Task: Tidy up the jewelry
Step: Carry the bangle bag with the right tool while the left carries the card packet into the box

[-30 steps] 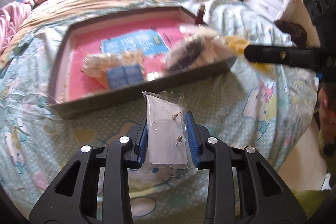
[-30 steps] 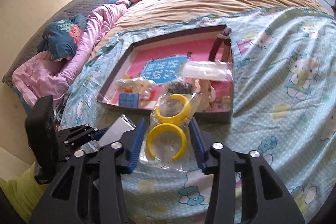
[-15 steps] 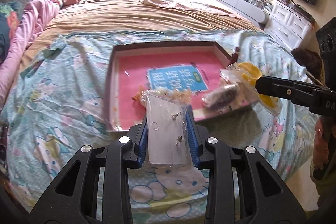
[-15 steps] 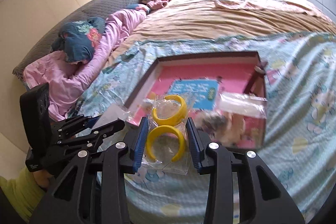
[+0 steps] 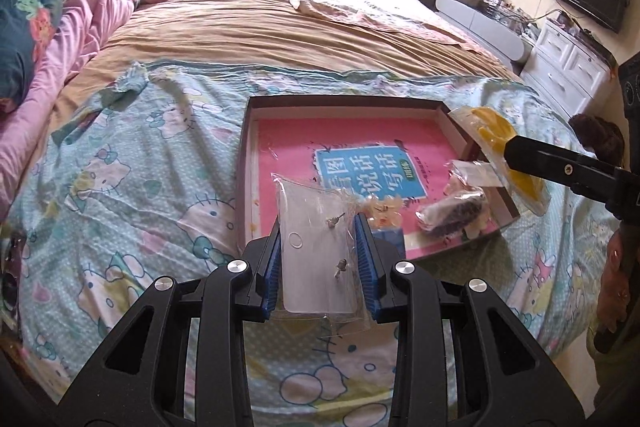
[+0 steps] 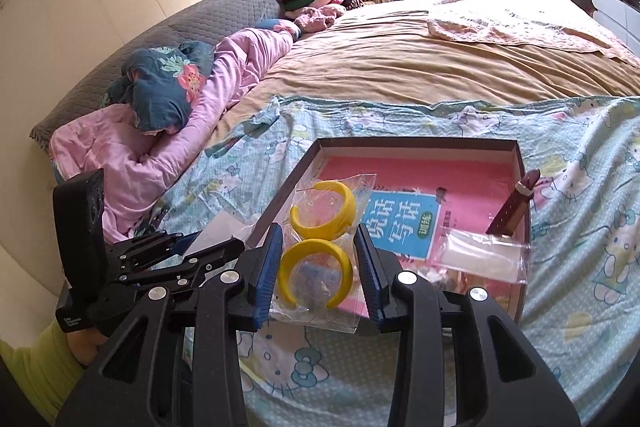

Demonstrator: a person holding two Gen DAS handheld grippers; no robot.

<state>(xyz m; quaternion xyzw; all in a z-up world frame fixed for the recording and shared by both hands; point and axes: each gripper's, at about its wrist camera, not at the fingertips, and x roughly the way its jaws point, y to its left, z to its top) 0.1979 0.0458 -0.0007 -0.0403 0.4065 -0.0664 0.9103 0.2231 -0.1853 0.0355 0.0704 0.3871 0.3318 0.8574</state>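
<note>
Over the near edge of a cartoon-print bedspread [image 5: 132,187], the left gripper [image 5: 318,247] is clamped on a clear bag of stud earrings [image 5: 316,247] while the right gripper [image 6: 318,267] pinches a clear bag of yellow hoop earrings [image 6: 316,247]. Both packets hang before the near-left corner of a shallow brown tray [image 6: 524,227]. Light, slick film likely crumples and slips; gripping across the stiffer middle looks safest.

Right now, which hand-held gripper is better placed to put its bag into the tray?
Right, probably: its yellow earrings bag already overhangs the tray. The left's stud bag hangs just short of it.
</note>
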